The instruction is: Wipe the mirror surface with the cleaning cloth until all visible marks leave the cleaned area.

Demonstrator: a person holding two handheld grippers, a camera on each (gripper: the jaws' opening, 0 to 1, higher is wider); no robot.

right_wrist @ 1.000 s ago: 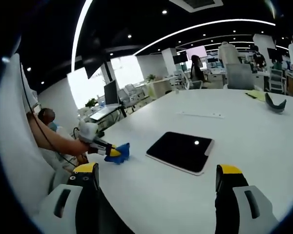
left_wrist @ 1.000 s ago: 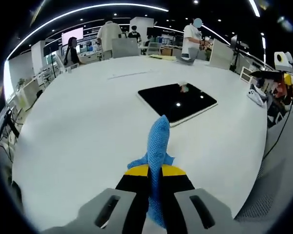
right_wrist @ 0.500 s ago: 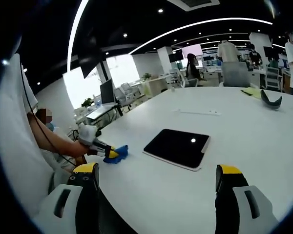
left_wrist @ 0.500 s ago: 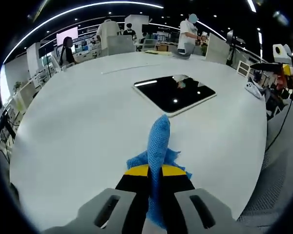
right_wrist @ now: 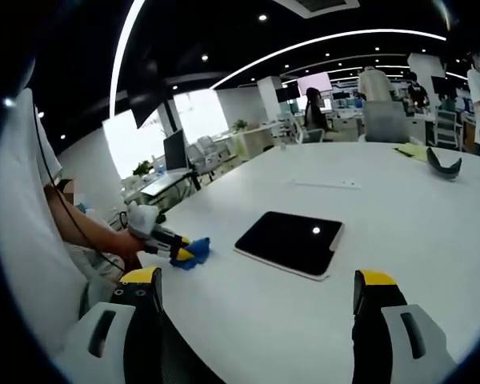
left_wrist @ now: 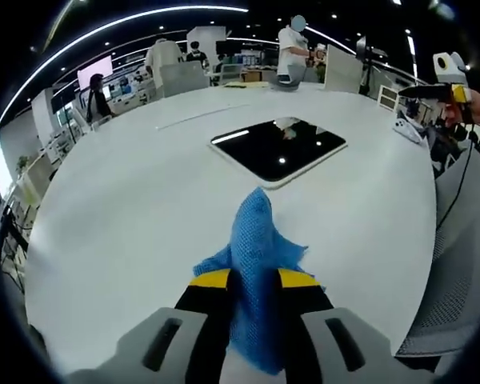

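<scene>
Mirror wiping has not begun yet. The left gripper (left_wrist: 252, 280) is pinched tight on the blue cleaning cloth (left_wrist: 254, 240), low over the white table (left_wrist: 128, 208). The mirror (left_wrist: 278, 148) lies flat straight ahead of it, not touching. The right gripper (right_wrist: 260, 300) is wide open, holds nothing, and is farther from the mirror.

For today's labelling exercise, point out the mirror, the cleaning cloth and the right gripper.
mirror (left_wrist: 276, 148), left gripper view, centre of its dark glass.
cleaning cloth (left_wrist: 254, 240), left gripper view, upright blue fold.
right gripper (right_wrist: 258, 300), right gripper view, midway between its fingertips.
</scene>
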